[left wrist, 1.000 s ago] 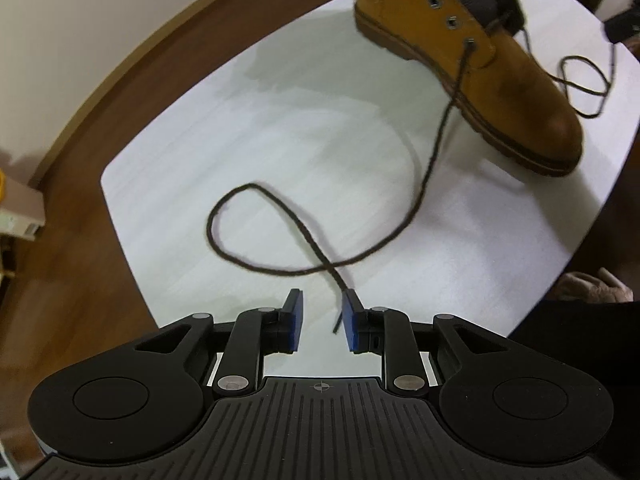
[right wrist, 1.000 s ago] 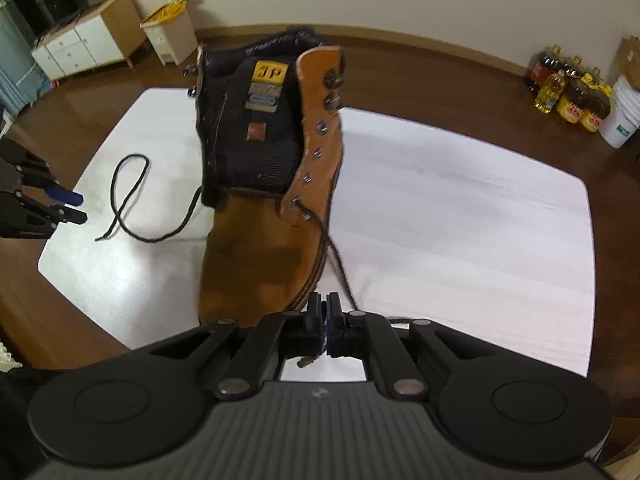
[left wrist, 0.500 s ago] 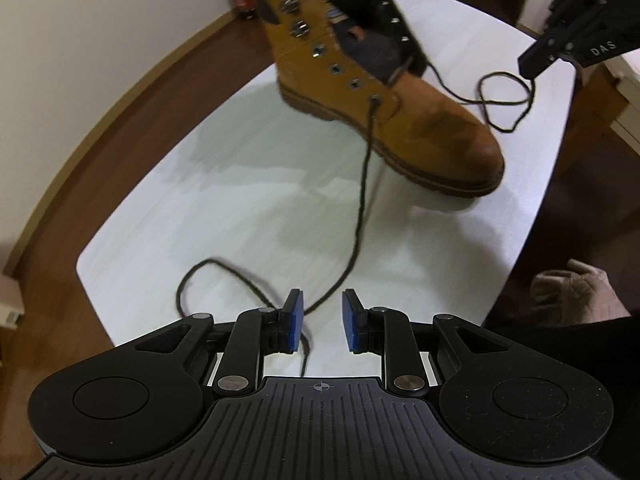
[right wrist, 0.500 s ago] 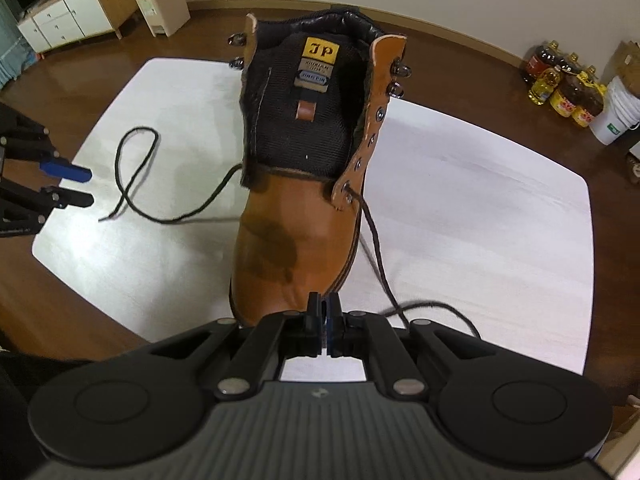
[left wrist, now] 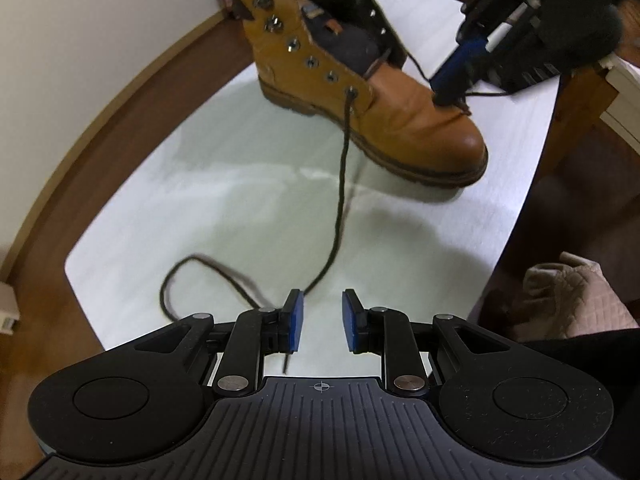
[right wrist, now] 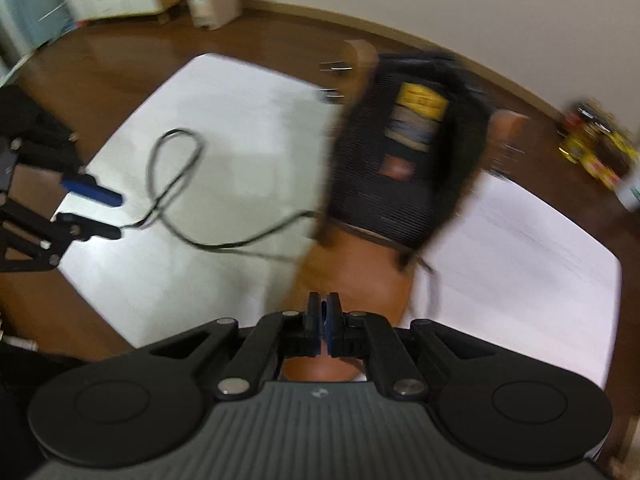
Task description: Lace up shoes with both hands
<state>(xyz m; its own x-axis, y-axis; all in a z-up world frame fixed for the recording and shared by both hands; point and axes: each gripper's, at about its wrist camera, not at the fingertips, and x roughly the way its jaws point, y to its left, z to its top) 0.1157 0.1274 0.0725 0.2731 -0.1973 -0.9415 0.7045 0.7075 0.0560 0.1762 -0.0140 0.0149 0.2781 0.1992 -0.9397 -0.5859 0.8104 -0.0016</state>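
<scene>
Left gripper [left wrist: 320,316]: bottom centre of its own view, blue pads well apart, clamped on nothing; tip of the lace [left wrist: 342,184] lying just beside and beneath the left-hand pad, not between the pads.

Right gripper [right wrist: 323,320]: bottom centre of its own view, jaws opening, only a sliver of gap showing between the pads, nothing visible in that gap; frame heavily blurred. Seen from the left wrist view at upper right, fingertip down at the top of the boot's toe section, next to the far run of lace; contact not certain.

Boot [left wrist: 400,120]: tan leather, upright on its sole, upper centre of the left view, toe toward the right edge; dark tongue [right wrist: 400,176] with a yellow label, upper centre-right of the right view.

Lacing done: lowest eyelet [left wrist: 351,91] only, lace running out of it down the frame, loose loop at lower left. Second free end trailing off the boot's far side toward the upper right.

Lacing left, by judgement: nearly all of it. Every eyelet above the lowest on the near flap bare, top metal fittings [left wrist: 274,22] bare too; no crossings over the tongue, no knot.

Table [left wrist: 200,184]: white top, bearing boot and lace.

Surroundings: brown floor, quilted pale cloth [left wrist: 568,300] at right edge, bottles [right wrist: 592,148] at far right by the wall.
</scene>
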